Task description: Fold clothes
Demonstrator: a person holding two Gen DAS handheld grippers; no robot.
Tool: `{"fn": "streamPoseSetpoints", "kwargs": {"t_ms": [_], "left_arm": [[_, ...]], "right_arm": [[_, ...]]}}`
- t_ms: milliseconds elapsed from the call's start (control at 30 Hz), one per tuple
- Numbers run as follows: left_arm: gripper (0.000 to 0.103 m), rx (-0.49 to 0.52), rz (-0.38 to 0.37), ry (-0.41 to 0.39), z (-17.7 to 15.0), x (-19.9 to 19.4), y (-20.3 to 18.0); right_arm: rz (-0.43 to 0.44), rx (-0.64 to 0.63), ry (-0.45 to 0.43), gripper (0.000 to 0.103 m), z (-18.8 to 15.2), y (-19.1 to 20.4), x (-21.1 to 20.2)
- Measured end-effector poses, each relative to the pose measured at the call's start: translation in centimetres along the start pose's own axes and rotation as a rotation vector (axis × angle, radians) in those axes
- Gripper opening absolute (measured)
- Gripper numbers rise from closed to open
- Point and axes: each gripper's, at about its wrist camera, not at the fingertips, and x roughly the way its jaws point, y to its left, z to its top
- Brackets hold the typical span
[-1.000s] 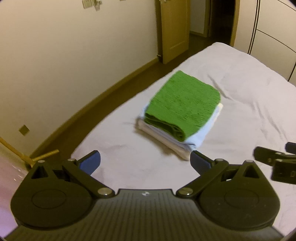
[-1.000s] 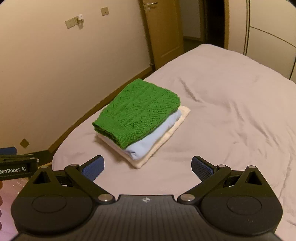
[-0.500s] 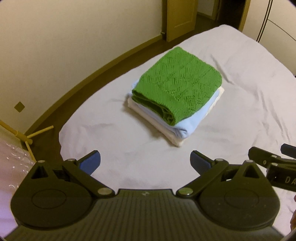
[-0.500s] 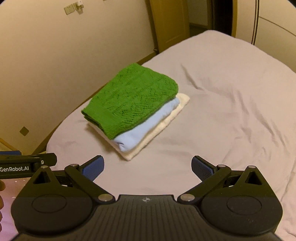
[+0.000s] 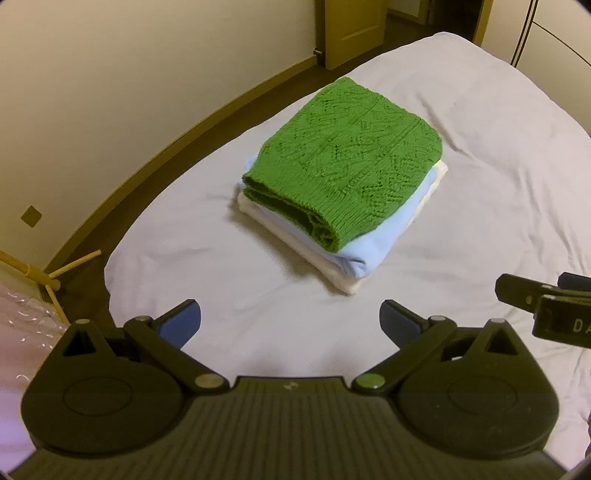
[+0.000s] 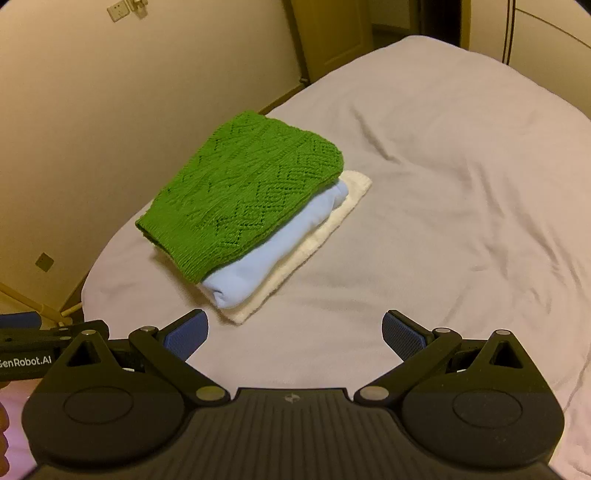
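Here, three folded garments sit stacked on the bed, near its corner on the wall side. Top layer: green knit sweater, folded, openwork diamond pattern, ribbed hem facing the cameras. Middle layer: light blue garment, folded edge protruding from under the green knit. Bottom layer: cream-white garment, its edge showing beyond the blue on the right side and near corner. Stack looks square and aligned, layers offset slightly.

Left tongs: wide apart, blue pads visible, nothing between them; held above the sheet, short of the stack, not touching it. Right tongs: likewise wide apart and empty, over bare sheet just short of the stack's near corner. Each device appears at the edge of the other's view, side by side.

Bed sheet: pale, lightly wrinkled to the right of the stack. Beige wall and a wooden door beyond the bed.
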Motion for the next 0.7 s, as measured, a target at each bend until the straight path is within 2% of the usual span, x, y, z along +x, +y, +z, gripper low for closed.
{"fn": "streamPoseSetpoints", "kwargs": {"t_ms": [400,567,700], "left_arm": [[0.102,0.008,-0.003,0.011,1.8,1.3,-0.3],[0.102,-0.007,0.001,-0.038,2.0,0.8,0.2],[0.102,0.006,0.003,-0.039,2.3,0.5,0.4]], "right_arm": [[0.004,0.015,0.000,0.103,1.9,-0.3,1.2],[0.007,0.018,-0.001,0.103,2.1,-0.3,1.3],[0.009,0.020,-0.005,0.103,2.1,-0.1,1.1]]}}
